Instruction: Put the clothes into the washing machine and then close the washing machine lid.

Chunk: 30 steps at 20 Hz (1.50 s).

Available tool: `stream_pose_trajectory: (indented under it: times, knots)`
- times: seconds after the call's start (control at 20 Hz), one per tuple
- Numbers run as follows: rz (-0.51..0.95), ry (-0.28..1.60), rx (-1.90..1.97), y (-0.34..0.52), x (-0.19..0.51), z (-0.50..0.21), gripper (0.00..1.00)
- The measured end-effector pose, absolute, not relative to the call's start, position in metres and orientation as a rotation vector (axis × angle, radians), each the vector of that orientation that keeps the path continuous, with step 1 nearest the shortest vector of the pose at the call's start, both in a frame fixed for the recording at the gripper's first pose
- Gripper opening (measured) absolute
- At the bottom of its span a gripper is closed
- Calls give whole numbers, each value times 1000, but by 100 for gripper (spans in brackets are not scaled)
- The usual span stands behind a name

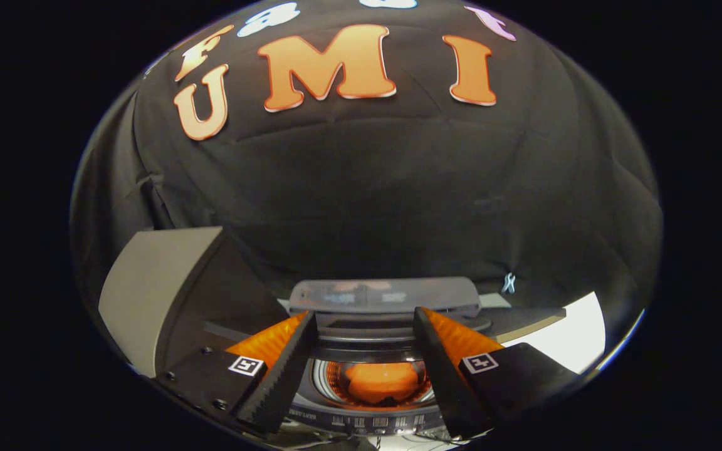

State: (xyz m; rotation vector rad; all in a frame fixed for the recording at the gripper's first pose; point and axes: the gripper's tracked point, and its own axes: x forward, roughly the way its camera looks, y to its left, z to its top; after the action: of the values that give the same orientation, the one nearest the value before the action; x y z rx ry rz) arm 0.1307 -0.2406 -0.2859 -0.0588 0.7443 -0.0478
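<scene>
Seen from above: gripper [364,326] hanging over a small top-loading washing machine [367,419], fingers [286,369] spread wide and pinching nothing. Between and beyond the fingers, down in the open drum [329,382], an orange garment [381,381] lying bunched. Farther back, the machine's lid [386,294] raised, apparently tilted toward the black cloth wall [367,200], though hard to judge through the warped lens. To the left, a grey slanted panel [148,282]; to the right, a pale patch of bench [571,335].
</scene>
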Motion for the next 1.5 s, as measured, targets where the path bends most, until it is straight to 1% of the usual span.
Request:
stream_pose_trajectory:
  times: [0.15, 0.25, 0.5, 0.8, 0.95, 1.1, 1.5]
  knots:
    - [-94, 894, 10, -255, 91, -347, 100]
    - [-126, 923, 30, -265, 85, -361, 100]
    - [-173, 863, 22, -288, 101, -332, 99]
    - [-171, 820, -6, -296, 112, -317, 99]
    - [-148, 775, -44, -293, 126, -295, 99]
    - [-122, 696, -63, -286, 139, -259, 100]
    - [-70, 384, -94, -272, 160, -132, 99]
